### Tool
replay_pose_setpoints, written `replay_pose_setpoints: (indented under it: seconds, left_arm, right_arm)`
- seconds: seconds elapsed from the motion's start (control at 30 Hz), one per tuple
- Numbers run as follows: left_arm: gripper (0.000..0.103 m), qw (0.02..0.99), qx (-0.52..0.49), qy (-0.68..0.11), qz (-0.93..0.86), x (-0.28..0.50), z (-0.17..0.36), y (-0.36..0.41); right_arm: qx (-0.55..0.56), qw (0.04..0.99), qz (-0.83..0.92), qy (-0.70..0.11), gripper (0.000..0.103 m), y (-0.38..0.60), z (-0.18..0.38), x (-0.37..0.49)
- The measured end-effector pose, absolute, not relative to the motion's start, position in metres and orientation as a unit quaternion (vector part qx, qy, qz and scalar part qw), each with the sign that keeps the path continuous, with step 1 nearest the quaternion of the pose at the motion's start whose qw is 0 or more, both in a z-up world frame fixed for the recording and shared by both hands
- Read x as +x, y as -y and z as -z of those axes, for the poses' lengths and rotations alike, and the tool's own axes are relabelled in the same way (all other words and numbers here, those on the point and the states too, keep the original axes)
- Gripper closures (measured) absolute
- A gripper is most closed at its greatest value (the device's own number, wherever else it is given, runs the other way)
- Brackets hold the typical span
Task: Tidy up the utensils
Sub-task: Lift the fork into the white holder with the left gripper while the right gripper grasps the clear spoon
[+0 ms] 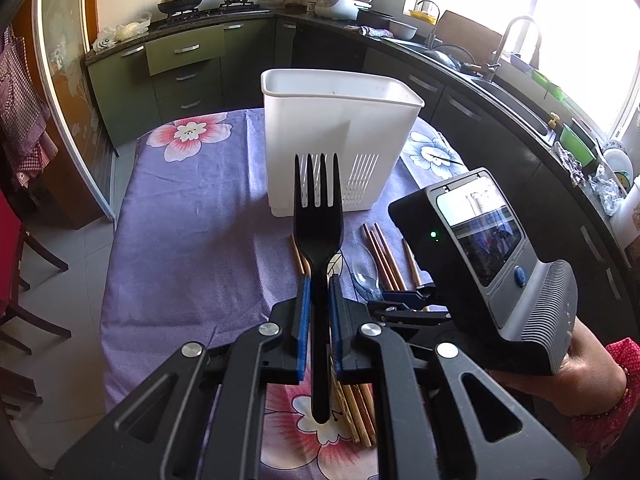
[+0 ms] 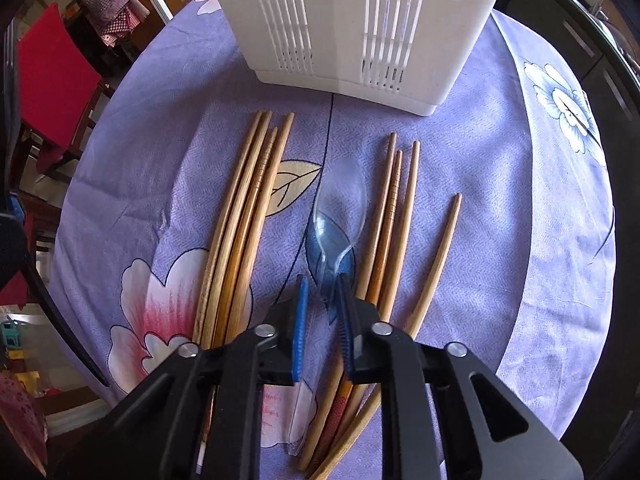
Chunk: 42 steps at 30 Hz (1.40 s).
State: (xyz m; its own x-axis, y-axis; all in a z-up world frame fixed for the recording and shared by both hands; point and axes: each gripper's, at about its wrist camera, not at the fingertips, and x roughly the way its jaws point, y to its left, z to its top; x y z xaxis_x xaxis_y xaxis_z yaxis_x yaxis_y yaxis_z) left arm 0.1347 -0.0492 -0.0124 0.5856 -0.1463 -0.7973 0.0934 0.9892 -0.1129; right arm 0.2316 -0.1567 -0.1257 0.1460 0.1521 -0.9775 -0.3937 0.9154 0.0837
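The surface (image 2: 168,128) is wearing a purple cloth printed with large flowers, and everything is lying or standing on it. The white slotted bin (image 1: 340,136) is standing upright toward the far side of the cloth, its top open; in the right wrist view its slotted wall (image 2: 352,20) is filling the upper middle.

The right gripper (image 1: 404,300) is showing in the left wrist view as a black and grey body with a small lit screen, held in the person's hand (image 1: 576,372) at the right. In its own view the right gripper (image 2: 322,308) is sitting low over the cloth with its blue-padded fingers (image 2: 299,320) parted by a narrow gap, astride the neck of the spoon; whether the pads are touching it I cannot tell.

The left gripper (image 1: 319,308) is holding the fork above the cloth, its fingers (image 1: 305,312) closed in on the handle from both sides.

Two groups of chopsticks are lying lengthwise on the cloth: a tight bundle on the left (image 2: 244,216) and a looser set on the right (image 2: 400,216), one stick lying a little apart.

The black fork (image 1: 319,216) is pointing its tines toward the bin, overlapping its front wall in the left wrist view.

The clear spoon (image 2: 340,204) is lying between the two chopstick groups, bowl toward the bin.
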Motion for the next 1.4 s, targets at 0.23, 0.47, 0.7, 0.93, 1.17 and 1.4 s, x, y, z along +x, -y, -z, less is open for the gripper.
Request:
replay_pose_setpoints:
  seconds: [0.23, 0.47, 0.7, 0.93, 1.17, 1.4]
  left_arm:
    - [0.094, 0.895, -0.031, -0.44, 0.065, 0.135, 0.003, 0.045]
    - [0.094, 0.915, -0.041, -0.395, 0.07, 0.144, -0.041, 0.042]
    - [0.094, 0.954, -0.044, -0.288, 0.067, 0.181, -0.109, 0.048]
    - [0.094, 0.979, -0.028, -0.2, 0.038, 0.239, -0.125, 0.058]
    - [0.094, 0.977, -0.023, -0.21, 0.038, 0.283, -0.086, 0.062]
    - [0.085, 0.968, -0.01, -0.245, 0.048, 0.292, -0.048, 0.065]
  right_arm:
    - [-0.042, 0.773, -0.218, -0.594, 0.093, 0.17, 0.103, 0.223]
    - [0.041, 0.81, -0.271, -0.519, 0.093, 0.203, 0.048, 0.206]
    - [0.085, 0.851, -0.292, -0.428, 0.093, 0.239, -0.011, 0.196]
    - [0.1, 0.873, -0.296, -0.376, 0.093, 0.261, -0.044, 0.198]
    - [0.105, 0.89, -0.294, -0.333, 0.093, 0.267, -0.071, 0.212]
    - [0.112, 0.904, -0.285, -0.297, 0.093, 0.263, -0.097, 0.232]
